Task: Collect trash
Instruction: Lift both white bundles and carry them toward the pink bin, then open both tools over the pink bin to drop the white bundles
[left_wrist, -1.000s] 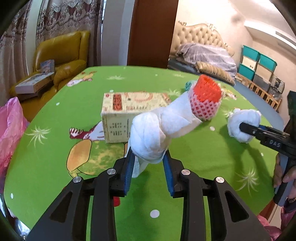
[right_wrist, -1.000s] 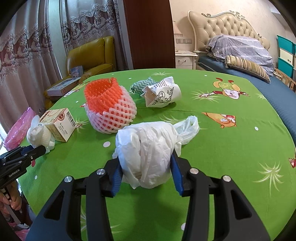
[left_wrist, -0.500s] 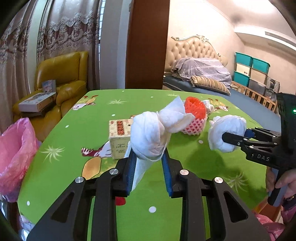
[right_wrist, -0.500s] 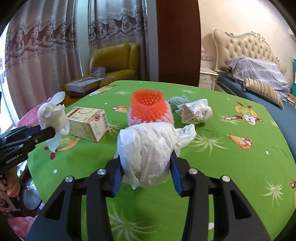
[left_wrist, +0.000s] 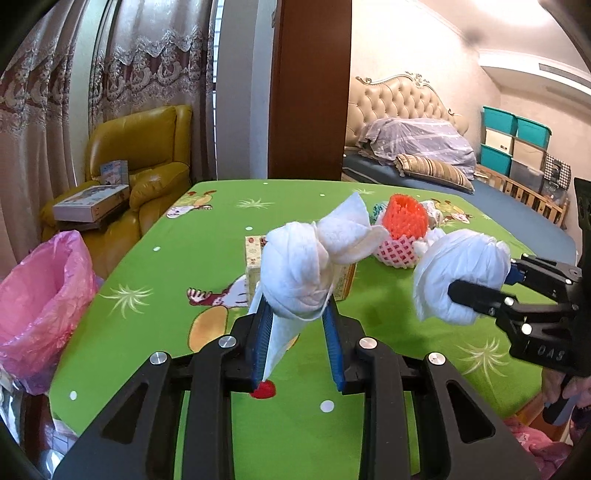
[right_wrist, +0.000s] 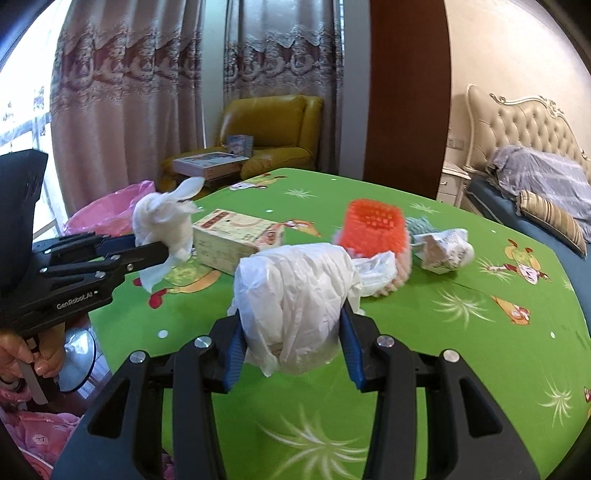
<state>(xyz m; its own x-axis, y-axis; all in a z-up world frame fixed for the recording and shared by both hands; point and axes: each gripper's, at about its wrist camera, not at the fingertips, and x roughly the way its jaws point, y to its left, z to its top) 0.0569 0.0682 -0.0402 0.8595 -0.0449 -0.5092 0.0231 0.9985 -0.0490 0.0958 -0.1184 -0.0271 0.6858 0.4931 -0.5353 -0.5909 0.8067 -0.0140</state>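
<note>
A tissue wad (left_wrist: 299, 273) is pinched by the left gripper (left_wrist: 298, 325) and a plastic bag (right_wrist: 295, 306) by the right gripper (right_wrist: 291, 332), both held above the table (left_wrist: 177, 258) edge near the pink bin (left_wrist: 40, 295).

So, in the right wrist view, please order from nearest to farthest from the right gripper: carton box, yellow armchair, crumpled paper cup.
From the right gripper:
1. Carton box, left of centre on the table.
2. Crumpled paper cup, right, a little farther back.
3. Yellow armchair, beyond the table, by the curtains.

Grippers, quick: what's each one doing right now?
Left gripper: closed on the wadded white tissue.
Right gripper: closed on the crumpled white plastic bag.
</note>
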